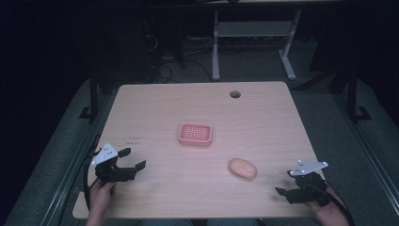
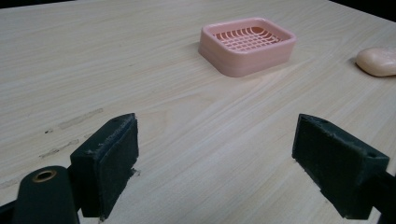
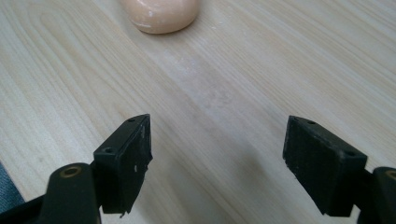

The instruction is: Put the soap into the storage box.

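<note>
The left hand-held gripper (image 1: 133, 159) hovers low over the worktop (image 1: 155, 108) near its front left corner, jaws spread with nothing between them. The right hand-held gripper (image 1: 284, 183), at the front right, is likewise spread and holds nothing, aimed toward the peach soap bar (image 1: 242, 168), which lies bare on the wood just ahead of it. Farther in, near the centre, sits the pink soap dish (image 1: 195, 134), its slotted tray holding nothing.

The high view looks forward and down over the whole tabletop (image 1: 197, 103). Both gripper views sit low and close, sharing the soap (image 2: 378, 61) with it, seen from opposite sides.
</note>
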`<state>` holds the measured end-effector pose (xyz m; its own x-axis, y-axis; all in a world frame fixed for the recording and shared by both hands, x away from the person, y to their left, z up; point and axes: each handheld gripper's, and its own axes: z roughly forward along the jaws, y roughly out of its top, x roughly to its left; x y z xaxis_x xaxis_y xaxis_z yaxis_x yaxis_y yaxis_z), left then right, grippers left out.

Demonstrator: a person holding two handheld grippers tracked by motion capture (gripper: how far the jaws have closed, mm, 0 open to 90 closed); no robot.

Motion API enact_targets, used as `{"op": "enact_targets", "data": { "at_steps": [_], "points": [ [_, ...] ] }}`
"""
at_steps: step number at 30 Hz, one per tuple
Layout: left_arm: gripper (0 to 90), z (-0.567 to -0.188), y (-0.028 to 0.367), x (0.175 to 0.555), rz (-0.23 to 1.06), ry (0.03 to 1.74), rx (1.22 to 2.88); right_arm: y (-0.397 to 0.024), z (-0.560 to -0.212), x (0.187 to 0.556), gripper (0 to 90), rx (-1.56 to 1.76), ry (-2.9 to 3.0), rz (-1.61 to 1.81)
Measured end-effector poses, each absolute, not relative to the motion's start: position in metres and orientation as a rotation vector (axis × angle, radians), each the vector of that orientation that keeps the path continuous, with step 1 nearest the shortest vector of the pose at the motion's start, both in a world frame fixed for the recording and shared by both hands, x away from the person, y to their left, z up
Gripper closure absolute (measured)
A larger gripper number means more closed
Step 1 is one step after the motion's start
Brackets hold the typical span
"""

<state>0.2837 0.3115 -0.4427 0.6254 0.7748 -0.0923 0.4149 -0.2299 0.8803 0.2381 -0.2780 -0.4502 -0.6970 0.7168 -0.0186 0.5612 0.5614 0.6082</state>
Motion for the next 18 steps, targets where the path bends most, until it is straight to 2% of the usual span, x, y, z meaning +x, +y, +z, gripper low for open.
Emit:
{"op": "enact_targets", "data": {
  "at_steps": [18],
  "points": [
    [14.3,-0.443,0.313,0.285,0.457,0.959,1.858,-0.258,-0.446,0.247,21.6,1.009,2.606,0.829]
  ]
}}
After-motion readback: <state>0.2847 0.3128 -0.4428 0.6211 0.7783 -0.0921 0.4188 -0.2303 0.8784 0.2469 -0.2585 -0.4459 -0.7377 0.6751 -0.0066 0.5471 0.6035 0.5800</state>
